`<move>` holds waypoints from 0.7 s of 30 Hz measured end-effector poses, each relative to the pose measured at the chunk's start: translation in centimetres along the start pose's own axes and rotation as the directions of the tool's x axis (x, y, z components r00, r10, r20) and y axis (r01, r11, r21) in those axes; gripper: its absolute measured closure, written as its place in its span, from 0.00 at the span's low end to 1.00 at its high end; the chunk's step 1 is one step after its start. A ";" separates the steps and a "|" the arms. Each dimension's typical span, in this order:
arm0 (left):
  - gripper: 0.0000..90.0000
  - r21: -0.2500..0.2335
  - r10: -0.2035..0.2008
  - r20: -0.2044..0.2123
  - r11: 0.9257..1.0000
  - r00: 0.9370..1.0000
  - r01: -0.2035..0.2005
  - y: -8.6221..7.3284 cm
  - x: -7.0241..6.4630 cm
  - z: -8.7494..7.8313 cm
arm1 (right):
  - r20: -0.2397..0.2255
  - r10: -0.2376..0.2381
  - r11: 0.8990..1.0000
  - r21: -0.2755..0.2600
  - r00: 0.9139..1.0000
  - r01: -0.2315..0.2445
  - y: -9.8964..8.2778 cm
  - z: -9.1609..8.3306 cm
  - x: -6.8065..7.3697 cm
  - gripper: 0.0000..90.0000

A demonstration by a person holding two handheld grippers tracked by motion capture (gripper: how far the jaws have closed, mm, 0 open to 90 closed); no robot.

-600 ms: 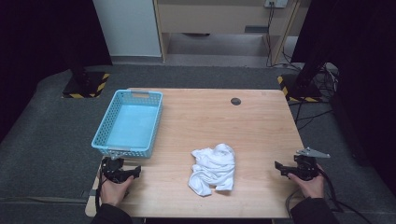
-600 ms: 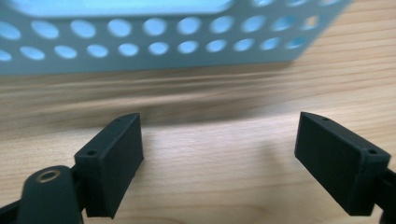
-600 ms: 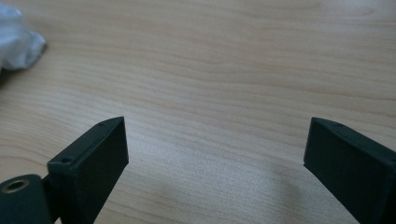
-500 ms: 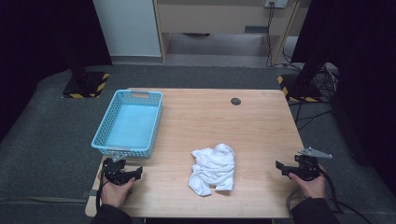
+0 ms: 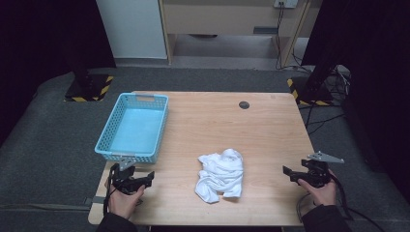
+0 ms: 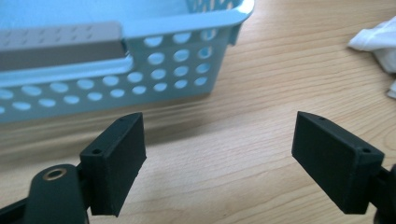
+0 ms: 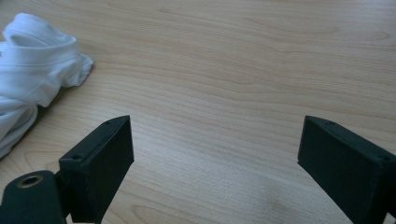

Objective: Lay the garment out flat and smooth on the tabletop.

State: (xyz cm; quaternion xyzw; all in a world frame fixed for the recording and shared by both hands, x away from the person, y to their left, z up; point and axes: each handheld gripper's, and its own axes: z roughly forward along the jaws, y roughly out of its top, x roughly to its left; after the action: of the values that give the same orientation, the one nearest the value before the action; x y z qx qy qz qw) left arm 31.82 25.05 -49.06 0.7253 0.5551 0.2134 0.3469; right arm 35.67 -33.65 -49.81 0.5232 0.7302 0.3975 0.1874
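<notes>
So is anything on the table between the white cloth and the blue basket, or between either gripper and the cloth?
Nothing visible: bare table separates the white cloth from the blue basket, the left gripper and the right gripper.

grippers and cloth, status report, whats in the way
Left gripper open, beside the blue basket. Right gripper open at the table's right edge. White cloth crumpled between them, untouched. Nothing in the way.

The wooden table (image 5: 270, 130) was evenly and brightly lit from above, while the surroundings fell into near-black; the crumpled white cloth (image 5: 220, 175) cast only a soft, short shadow; the high view was slightly soft; in the left gripper view the blue basket (image 6: 154, 70) looked blurred, the jaws sharp; glare was slight.
</notes>
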 end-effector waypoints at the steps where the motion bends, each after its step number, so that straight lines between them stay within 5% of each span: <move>1: 0.19 -0.006 0.006 0.006 1.000 1.000 -0.006 0.1 -0.2 0.0 | -0.004 -0.003 1.000 0.001 1.000 0.003 0.1 0.0 0.1 0.12; 9: 0.19 -0.070 0.061 0.052 0.996 0.997 -0.057 1.4 -1.8 0.0 | -0.031 -0.020 1.000 -0.016 0.999 0.020 1.3 -0.1 0.8 0.13; 21: 0.21 -0.128 0.154 0.128 0.982 0.980 -0.138 3.6 -4.2 0.6 | -0.096 -0.059 0.998 -0.032 0.994 0.056 3.4 0.7 3.3 0.16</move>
State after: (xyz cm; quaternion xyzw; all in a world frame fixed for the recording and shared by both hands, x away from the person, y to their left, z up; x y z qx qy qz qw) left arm 33.39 20.39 -46.53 0.7552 0.4614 0.2204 0.4101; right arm 37.01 -29.93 -47.18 0.4793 0.7473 0.4275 0.1705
